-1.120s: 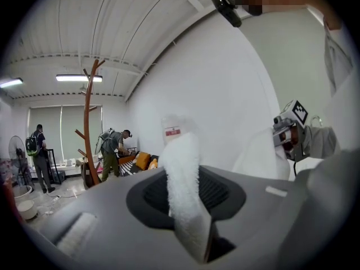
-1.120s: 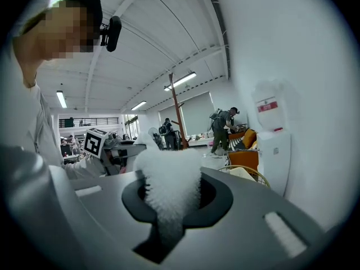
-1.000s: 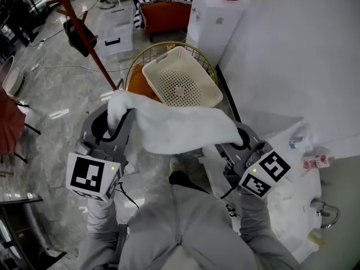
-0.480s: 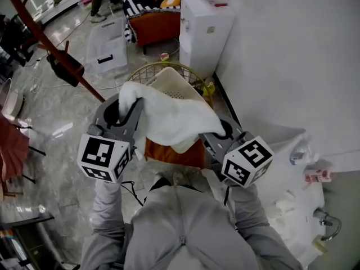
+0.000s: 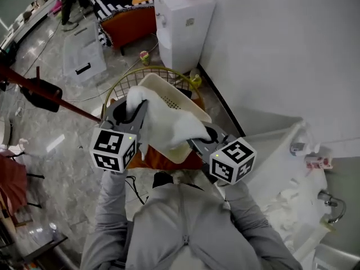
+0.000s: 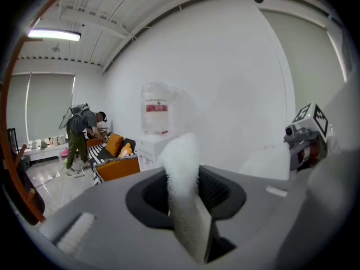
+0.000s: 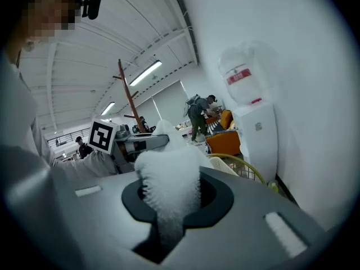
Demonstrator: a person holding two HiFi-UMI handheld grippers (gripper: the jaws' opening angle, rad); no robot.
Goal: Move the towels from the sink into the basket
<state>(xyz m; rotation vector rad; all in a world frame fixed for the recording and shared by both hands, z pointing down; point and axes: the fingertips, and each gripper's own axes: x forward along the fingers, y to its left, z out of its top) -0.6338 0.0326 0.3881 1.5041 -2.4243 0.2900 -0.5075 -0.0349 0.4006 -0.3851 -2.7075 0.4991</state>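
- A white towel (image 5: 169,125) is stretched between the left gripper (image 5: 130,107) and the right gripper (image 5: 206,134), each clamped on one end.
- It hangs over the cream basket (image 5: 169,91), which sits tilted inside a yellow wire basket (image 5: 129,75).
- More white cloth (image 5: 298,198) lies beside the faucet (image 5: 332,201).

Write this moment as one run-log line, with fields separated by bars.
left gripper: shut on towel | right gripper: shut on towel | towel: held spread above basket | released: no
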